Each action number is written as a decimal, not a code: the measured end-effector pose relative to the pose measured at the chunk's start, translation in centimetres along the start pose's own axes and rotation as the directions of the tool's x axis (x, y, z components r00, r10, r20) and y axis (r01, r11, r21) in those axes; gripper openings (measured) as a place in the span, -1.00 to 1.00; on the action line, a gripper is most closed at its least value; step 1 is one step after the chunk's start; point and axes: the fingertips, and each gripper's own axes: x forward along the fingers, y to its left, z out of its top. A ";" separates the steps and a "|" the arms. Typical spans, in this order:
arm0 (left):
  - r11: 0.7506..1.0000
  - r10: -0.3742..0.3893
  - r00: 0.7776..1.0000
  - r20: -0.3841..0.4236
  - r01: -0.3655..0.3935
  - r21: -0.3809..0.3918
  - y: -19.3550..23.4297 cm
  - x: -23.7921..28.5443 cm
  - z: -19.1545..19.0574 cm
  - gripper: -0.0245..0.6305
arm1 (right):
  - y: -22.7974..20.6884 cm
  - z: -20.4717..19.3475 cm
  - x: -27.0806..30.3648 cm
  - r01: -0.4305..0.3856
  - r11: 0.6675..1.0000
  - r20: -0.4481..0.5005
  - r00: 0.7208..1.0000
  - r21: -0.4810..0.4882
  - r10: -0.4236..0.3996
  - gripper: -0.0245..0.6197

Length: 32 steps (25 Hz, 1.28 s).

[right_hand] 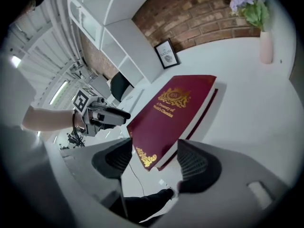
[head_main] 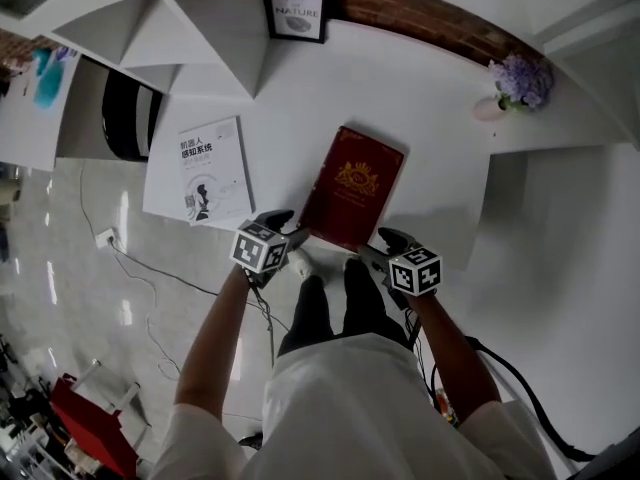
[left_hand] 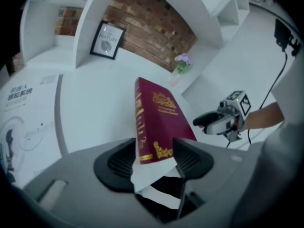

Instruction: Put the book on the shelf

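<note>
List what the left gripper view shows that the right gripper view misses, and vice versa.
Left gripper view only: the right gripper and the white book's printed cover. Right gripper view only: the left gripper and a black rounded object by the shelving. Both: the red book on the white table, the framed picture, the flower vase, the brick wall.
</note>
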 end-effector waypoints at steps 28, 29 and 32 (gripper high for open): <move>0.993 -0.051 0.997 -0.058 0.044 -0.112 -3.0 0.9 -7.2 -0.03 | 2.9 -6.7 2.7 -0.117 0.992 -0.148 0.983 -0.054 0.107 0.14; 0.991 -0.052 0.997 -0.055 0.045 -0.124 -3.3 0.6 -8.0 -0.03 | 3.3 -7.2 2.6 -0.122 0.991 -0.153 0.982 -0.054 0.113 0.14; 0.987 -0.055 0.997 -0.051 0.046 -0.153 -4.3 0.0 -10.0 -0.03 | 4.0 -8.5 2.3 -0.129 0.990 -0.162 0.980 -0.056 0.119 0.14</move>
